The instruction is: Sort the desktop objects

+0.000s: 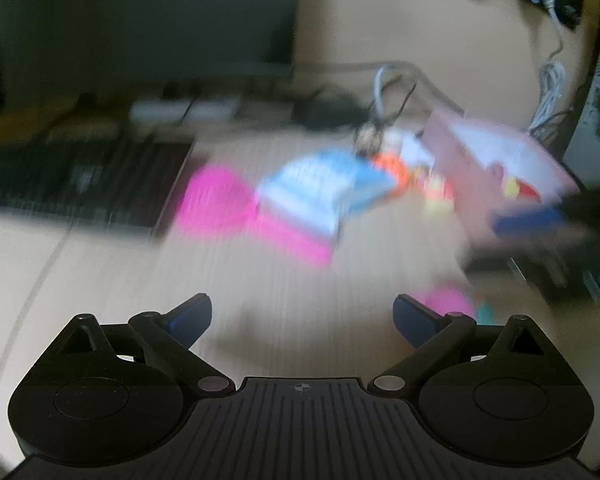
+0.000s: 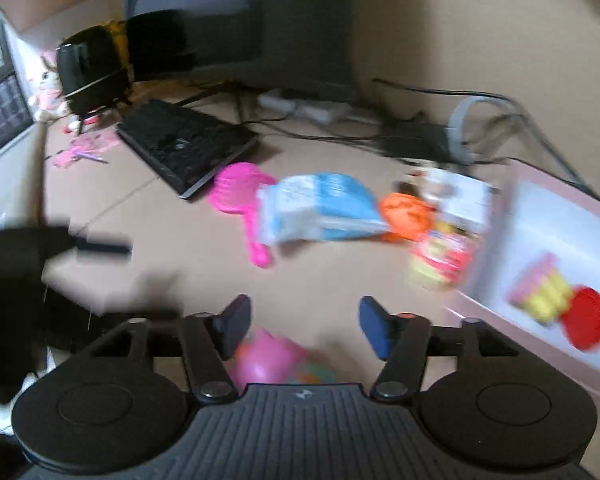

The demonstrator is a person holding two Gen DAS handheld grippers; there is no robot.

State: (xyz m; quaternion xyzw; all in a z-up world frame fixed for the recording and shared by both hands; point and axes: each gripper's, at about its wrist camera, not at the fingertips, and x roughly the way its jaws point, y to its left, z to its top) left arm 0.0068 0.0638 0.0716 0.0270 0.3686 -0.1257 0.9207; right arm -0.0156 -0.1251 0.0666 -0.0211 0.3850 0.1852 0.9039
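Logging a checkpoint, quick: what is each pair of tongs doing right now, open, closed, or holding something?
Left tongs: open, nothing between the pads.
Right tongs: open, holding nothing; a pink toy lies below them.

Both grippers: black ribbed bodies, round side discs, blue-padded fingers (image 2: 374, 326).

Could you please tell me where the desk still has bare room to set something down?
Bare desk lies between the keyboard, the pink scoop and the right tool. It is crowded from the blue packet to the pink box.
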